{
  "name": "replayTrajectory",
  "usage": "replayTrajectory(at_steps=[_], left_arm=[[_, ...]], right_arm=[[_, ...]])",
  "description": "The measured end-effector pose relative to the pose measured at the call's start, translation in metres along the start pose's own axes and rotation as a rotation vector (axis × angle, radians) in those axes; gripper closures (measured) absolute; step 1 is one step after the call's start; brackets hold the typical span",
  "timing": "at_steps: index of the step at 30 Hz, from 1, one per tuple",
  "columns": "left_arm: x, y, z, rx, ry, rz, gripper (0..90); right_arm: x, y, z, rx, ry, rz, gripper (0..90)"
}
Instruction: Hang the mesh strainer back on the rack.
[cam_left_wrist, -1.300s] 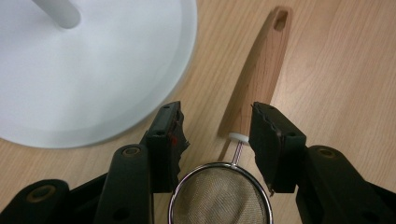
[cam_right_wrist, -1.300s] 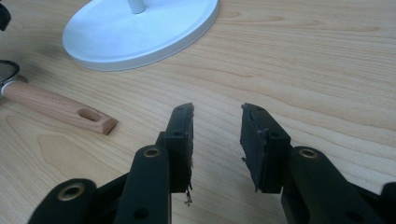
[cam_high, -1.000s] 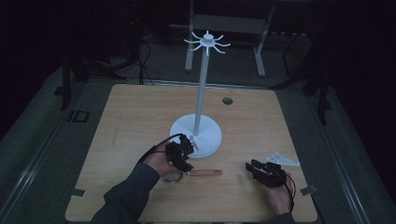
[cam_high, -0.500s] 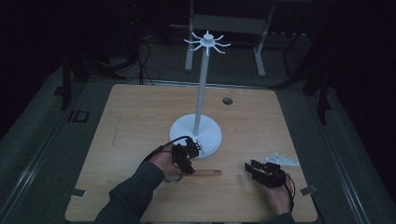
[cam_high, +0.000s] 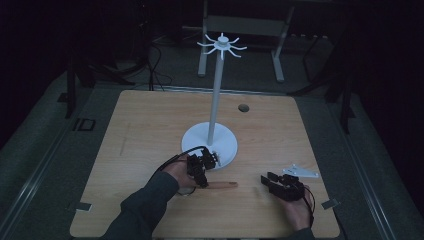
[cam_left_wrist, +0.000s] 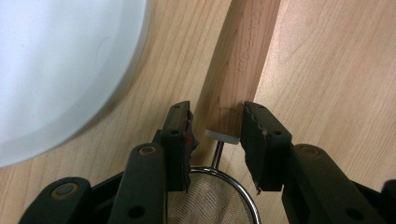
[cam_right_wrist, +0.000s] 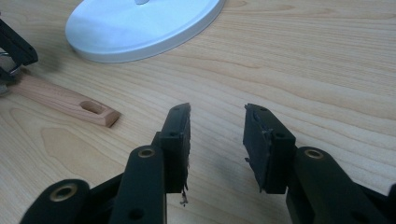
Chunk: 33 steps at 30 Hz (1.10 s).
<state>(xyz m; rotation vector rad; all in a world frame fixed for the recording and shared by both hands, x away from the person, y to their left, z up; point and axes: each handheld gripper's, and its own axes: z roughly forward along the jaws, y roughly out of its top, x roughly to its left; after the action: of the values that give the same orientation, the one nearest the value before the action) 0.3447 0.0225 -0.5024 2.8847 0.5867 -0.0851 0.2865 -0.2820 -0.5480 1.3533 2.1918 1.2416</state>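
Note:
A strainer lies flat on the wooden table, its light wooden handle (cam_high: 223, 185) pointing right and its wire mesh bowl (cam_left_wrist: 205, 200) under my left hand. My left gripper (cam_high: 201, 172) points down at the handle's mesh end. In the left gripper view its jaws (cam_left_wrist: 215, 122) stand on either side of the handle (cam_left_wrist: 243, 60) and have just been closing onto it. Farther right, my right gripper (cam_high: 268, 179) rests low over the table. Its jaws (cam_right_wrist: 217, 122) are open with bare wood between them and have just been opening a little. The handle's free end (cam_right_wrist: 95, 109) has a hanging slot.
A white stand with a round base (cam_high: 226, 146) and a tall pole topped by radial hooks (cam_high: 221, 46) rises just behind the left gripper. A small white flat piece (cam_high: 301, 173) lies beside the right gripper. A round hole (cam_high: 243, 107) sits near the table's far edge.
My left gripper has shifted slightly right and down onto the handle's mesh end. The right gripper has stayed where it was.

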Motion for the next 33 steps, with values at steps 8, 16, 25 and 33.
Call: replayTrajectory(at_steps=[8,16,25,33], left_arm=[[-0.001,0.004,0.004,0.023,-0.017,0.014,64.2],[-0.004,0.005,0.01,0.06,-0.013,0.019,65.4],[-0.004,0.01,0.014,0.088,-0.009,0.029,64.8],[-0.006,0.017,0.017,0.134,-0.008,0.049,64.7]], right_arm=[[0.0,-0.001,0.001,0.005,0.001,0.005,60.7],[0.0,-0.001,0.002,0.009,0.003,0.006,60.5],[0.001,-0.001,0.003,0.015,0.006,0.003,60.4],[0.001,-0.002,0.004,0.017,0.009,0.003,60.3]])
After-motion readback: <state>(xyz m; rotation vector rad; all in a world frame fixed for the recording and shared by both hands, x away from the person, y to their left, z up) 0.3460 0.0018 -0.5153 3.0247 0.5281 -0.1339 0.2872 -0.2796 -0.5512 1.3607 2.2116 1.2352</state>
